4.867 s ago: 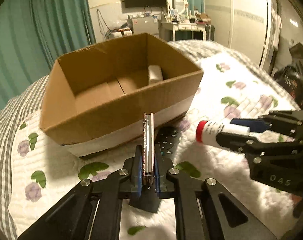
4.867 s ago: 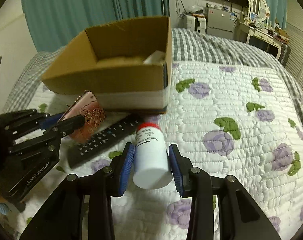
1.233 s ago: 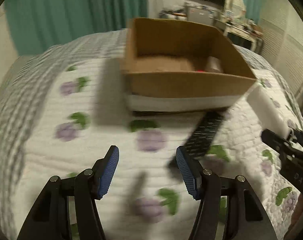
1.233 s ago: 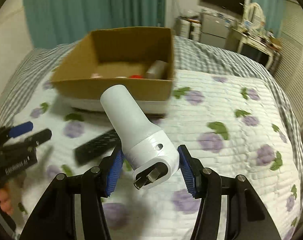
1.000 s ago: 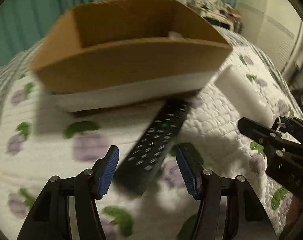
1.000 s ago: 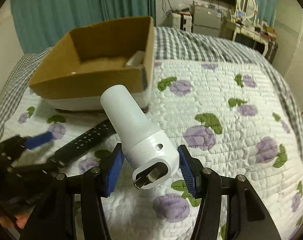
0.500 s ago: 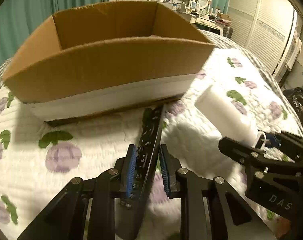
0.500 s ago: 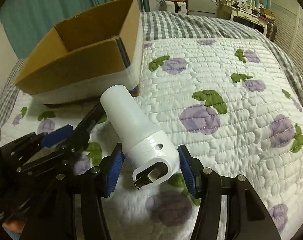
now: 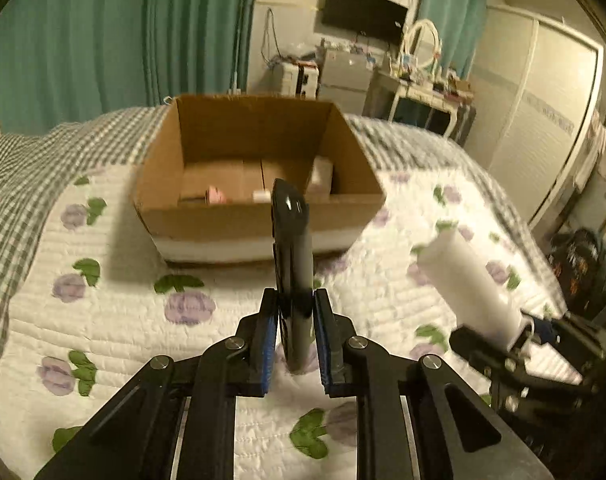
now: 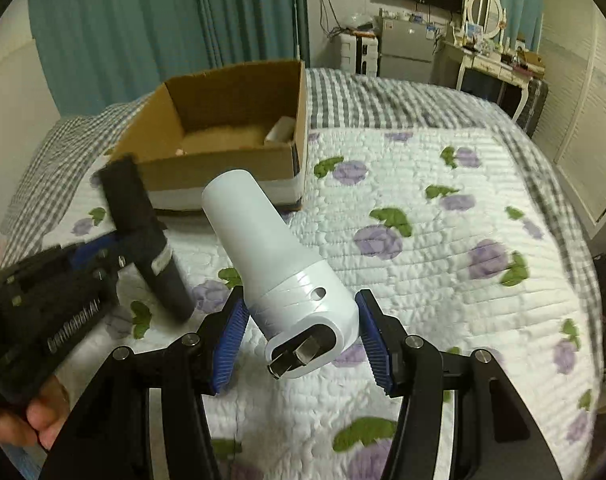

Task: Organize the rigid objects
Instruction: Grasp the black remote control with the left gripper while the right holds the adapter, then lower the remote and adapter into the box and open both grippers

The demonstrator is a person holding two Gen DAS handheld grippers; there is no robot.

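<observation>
My left gripper (image 9: 294, 328) is shut on a black remote control (image 9: 292, 256), held edge-up above the quilt, pointing at the open cardboard box (image 9: 259, 220). In the right wrist view the remote (image 10: 143, 232) and left gripper (image 10: 103, 256) show at the left. My right gripper (image 10: 303, 328) is shut on a white cylindrical device (image 10: 275, 264) that tilts up toward the box (image 10: 223, 168). This device also shows in the left wrist view (image 9: 467, 284). The box holds a white item (image 9: 322, 172), a pink item (image 9: 215, 196) and other small things.
The box stands on a floral quilted bed (image 10: 443, 248) with a checked blanket (image 10: 383, 100) behind. Teal curtains (image 9: 103, 48), a desk with clutter (image 9: 419, 88) and a wardrobe (image 9: 543, 128) are in the background. A dark bag (image 9: 583, 272) lies at the right.
My left gripper closed on the remote and lifted it off the quilt, now raised in front of the box. My right gripper keeps the white device and has risen too.
</observation>
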